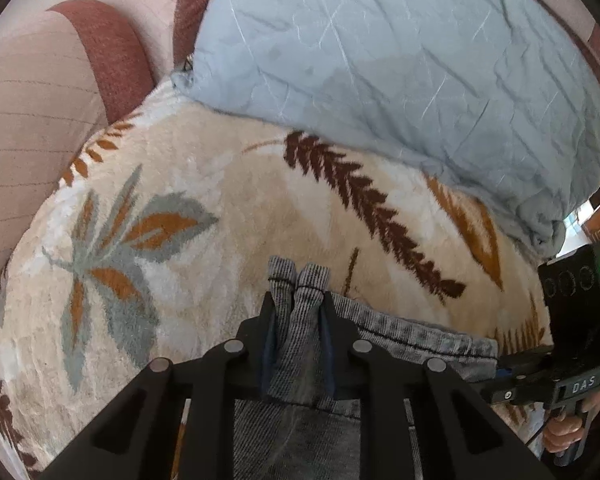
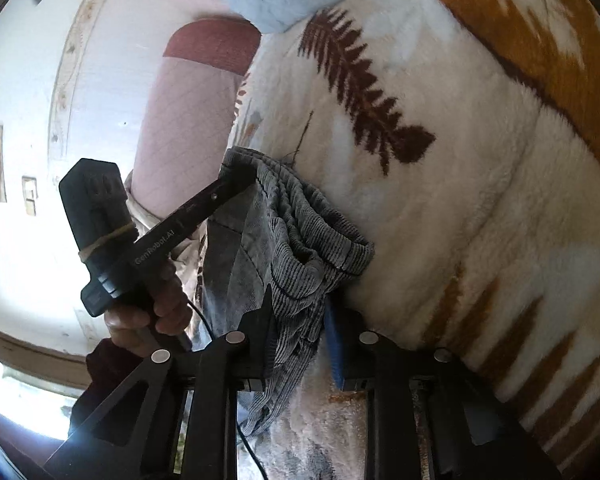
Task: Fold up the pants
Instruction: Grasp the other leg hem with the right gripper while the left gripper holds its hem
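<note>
- Left wrist view: my left gripper (image 1: 298,312) pinches a bunched edge of the grey corduroy pants (image 1: 400,336), two folds poking out past the fingertips
- From there the pants run right along the near part of the leaf-patterned fleece blanket (image 1: 228,184)
- Right wrist view: my right gripper (image 2: 300,320) clamps another bunch of the same cloth, dark pad on one side, blue pad (image 2: 334,344) on the other
- Far side of the blanket: a pale blue pillow (image 1: 400,60) lies on it

Leaf-patterned plush blanket (image 1: 228,200) – grey pants (image 1: 400,332), pale-blue pillow (image 1: 380,60) on it
</note>
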Tool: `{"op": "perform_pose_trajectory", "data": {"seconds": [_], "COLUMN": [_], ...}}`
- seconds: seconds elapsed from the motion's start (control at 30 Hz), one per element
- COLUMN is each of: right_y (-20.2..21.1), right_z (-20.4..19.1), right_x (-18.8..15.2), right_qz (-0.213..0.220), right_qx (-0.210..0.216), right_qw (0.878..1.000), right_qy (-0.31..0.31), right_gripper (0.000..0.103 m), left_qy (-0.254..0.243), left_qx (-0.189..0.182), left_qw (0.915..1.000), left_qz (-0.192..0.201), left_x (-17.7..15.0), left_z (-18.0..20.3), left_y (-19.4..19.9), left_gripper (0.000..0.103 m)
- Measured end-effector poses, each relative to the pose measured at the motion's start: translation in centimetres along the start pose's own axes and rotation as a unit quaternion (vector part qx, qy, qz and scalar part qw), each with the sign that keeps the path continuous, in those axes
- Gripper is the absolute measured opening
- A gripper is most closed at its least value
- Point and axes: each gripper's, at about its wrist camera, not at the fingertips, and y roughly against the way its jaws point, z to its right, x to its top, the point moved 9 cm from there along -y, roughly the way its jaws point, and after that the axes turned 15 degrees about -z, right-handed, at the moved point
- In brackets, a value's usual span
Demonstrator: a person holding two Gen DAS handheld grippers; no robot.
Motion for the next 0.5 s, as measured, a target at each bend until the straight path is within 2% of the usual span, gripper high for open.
{"op": "perform_pose_trajectory", "data": {"seconds": [0.27, 0.5], "right_y": [1.2, 1.7], "right_z": [-3.3, -8.1], "right_x": [-0.7, -3.2], "right_qz": [0.029, 0.045], "right_qx": [0.007, 0.015], "right_qw": [0.998, 0.99], "right_qy": [0.058, 0.133], "right_gripper": [0.017, 0.017], "left_qy": [0.022, 0.043], "left_qx": [-0.004, 0.0], "left_qw": [0.9979, 0.9924], "left_qz": [0.061, 0.115], "left_x": [-0.7, -3.6], "left_z": [-0.8, -1.4], "left_y": [5.7, 11.2], "left_gripper": [0.021, 0.021]}}
